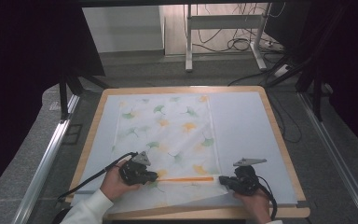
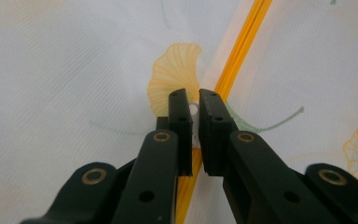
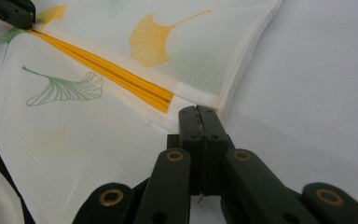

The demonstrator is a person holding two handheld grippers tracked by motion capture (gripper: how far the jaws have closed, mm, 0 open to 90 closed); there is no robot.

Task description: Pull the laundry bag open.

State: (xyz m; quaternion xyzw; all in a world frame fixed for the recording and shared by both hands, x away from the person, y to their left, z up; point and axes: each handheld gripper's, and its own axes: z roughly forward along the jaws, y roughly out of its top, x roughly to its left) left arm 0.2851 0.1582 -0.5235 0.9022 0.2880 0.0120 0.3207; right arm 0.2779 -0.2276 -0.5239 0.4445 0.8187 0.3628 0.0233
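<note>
At the table's near edge, my left gripper (image 2: pixel 193 109) pinches the white zipper pull (image 2: pixel 194 112) on the mesh laundry bag's (image 1: pixel 168 126) orange zipper (image 1: pixel 186 179), jaws almost closed. My right gripper (image 3: pixel 198 112), clamped tight, pins the bag's corner. Tugging off the zipper's line could let the small pull slip out, or bunch the mesh.

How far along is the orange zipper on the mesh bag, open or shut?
Cannot tell. The left gripper grips a small white pull on the orange zipper; the right gripper pinches the mesh bag corner.
</note>
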